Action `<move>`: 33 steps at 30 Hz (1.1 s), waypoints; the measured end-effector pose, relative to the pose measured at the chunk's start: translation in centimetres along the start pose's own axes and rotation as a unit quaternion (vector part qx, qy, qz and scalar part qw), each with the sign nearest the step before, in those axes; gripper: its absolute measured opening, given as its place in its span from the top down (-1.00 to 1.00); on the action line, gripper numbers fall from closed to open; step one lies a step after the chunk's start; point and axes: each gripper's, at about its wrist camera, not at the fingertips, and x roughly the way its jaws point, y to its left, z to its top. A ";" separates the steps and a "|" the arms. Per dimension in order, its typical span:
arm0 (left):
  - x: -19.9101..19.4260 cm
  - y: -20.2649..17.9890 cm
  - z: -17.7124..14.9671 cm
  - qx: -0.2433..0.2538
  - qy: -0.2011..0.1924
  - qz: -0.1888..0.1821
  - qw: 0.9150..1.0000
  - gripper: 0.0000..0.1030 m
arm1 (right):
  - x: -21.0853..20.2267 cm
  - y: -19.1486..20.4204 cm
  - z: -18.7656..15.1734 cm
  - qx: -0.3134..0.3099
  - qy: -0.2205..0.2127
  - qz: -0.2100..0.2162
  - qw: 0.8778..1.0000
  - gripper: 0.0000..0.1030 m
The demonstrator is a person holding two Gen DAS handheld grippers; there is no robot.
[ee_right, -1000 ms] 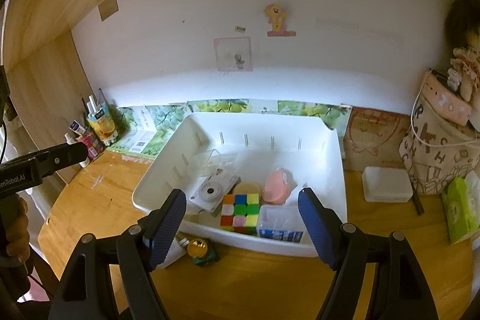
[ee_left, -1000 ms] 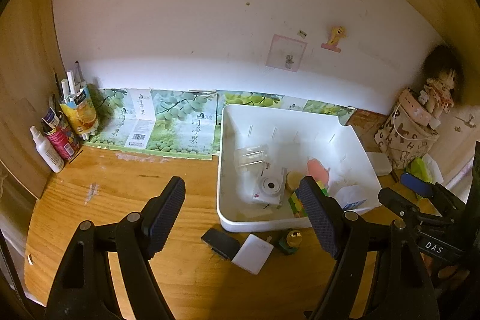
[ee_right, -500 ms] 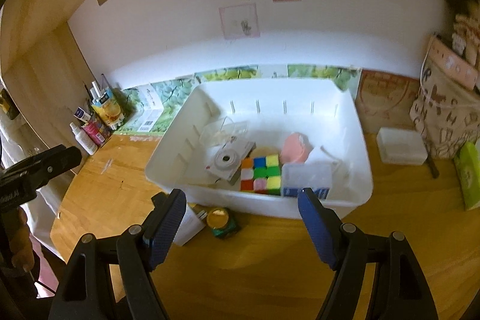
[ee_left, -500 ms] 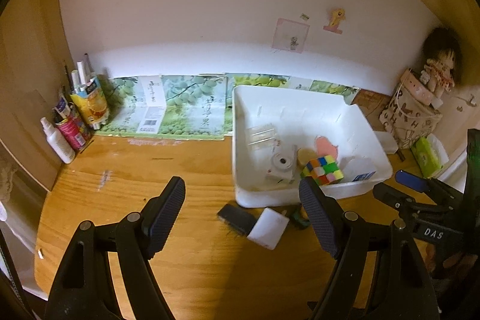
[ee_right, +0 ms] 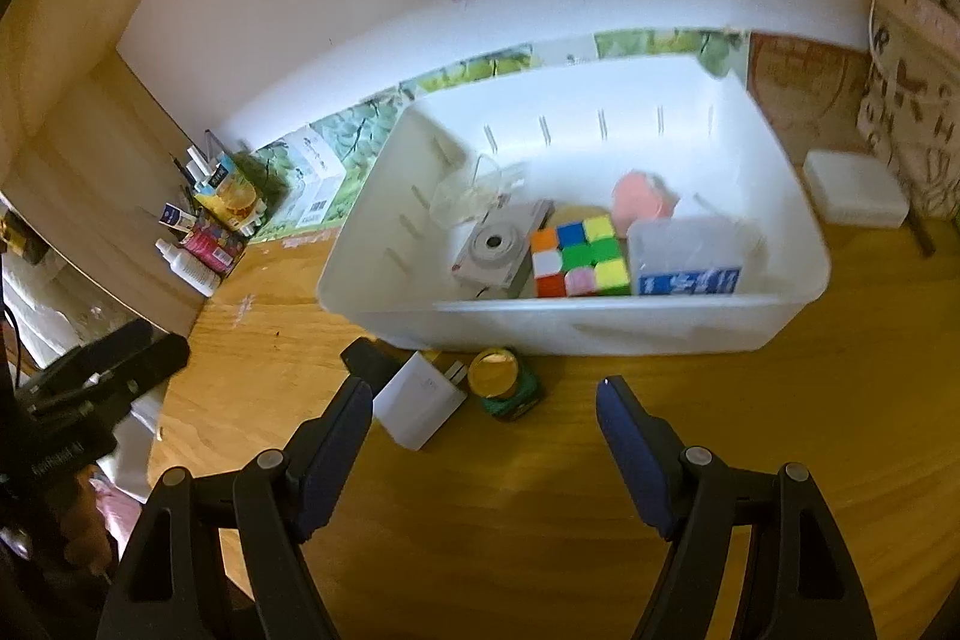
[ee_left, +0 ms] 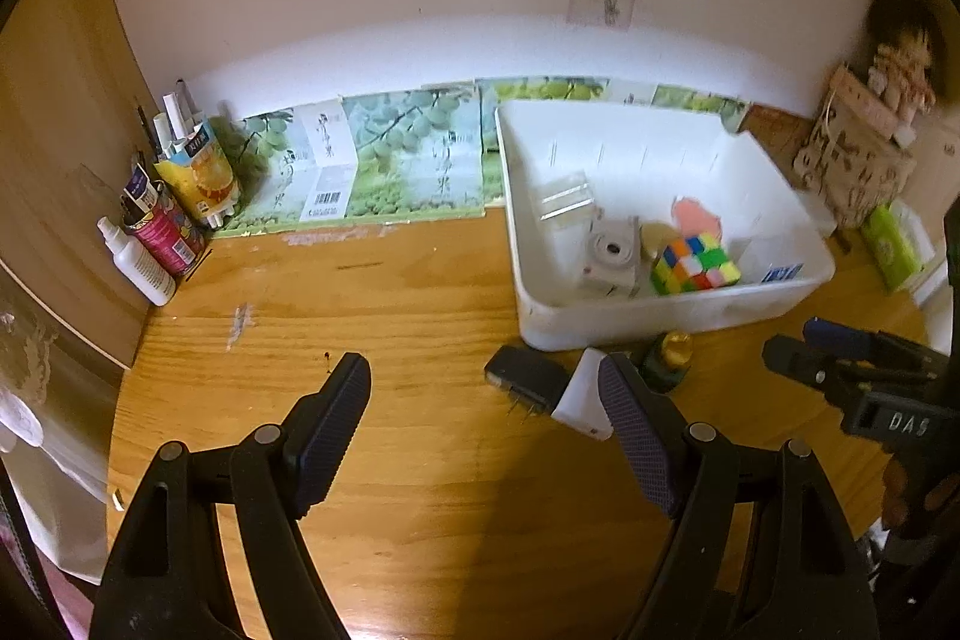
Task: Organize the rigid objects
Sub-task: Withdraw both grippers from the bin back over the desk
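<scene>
Just in front of the white bin (ee_right: pixel 600 328) lie a white charger (ee_right: pixel 420 403), a black charger (ee_left: pixel 525 377) and a small jar (ee_right: pixel 504 381), all likely light and stiff, best pinched across flat sides or lid, while the left gripper (ee_left: pixel 485 391) and right gripper (ee_right: pixel 483 412) gape empty.

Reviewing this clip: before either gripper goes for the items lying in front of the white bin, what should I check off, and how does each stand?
1. Left gripper open, nothing between its fingers: ok.
2. Right gripper open, nothing held: ok.
3. Items outside the white bin in view: black adapter, white charger, small green jar: ok.
4. Jar free of its neighbours: cannot tell; it sits close to the charger's prongs.
5. Room left in the bin: ok, bare floor shows behind the camera and colour cube.
6. Grippers clear of each other: ok.
</scene>
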 end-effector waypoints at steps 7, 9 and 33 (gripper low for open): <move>2.2 -0.6 -0.8 0.034 0.048 0.009 0.998 -0.57 | 2.1 -0.2 0.0 0.027 0.032 0.012 0.999 -0.51; 2.9 -0.7 -0.9 0.040 0.060 0.013 0.997 -0.58 | 2.9 -0.4 0.0 0.037 0.045 0.016 0.998 -0.51; 12.5 0.0 0.5 0.082 0.195 -0.016 0.977 -0.63 | 9.7 -2.2 0.3 0.129 0.134 0.003 0.983 -0.40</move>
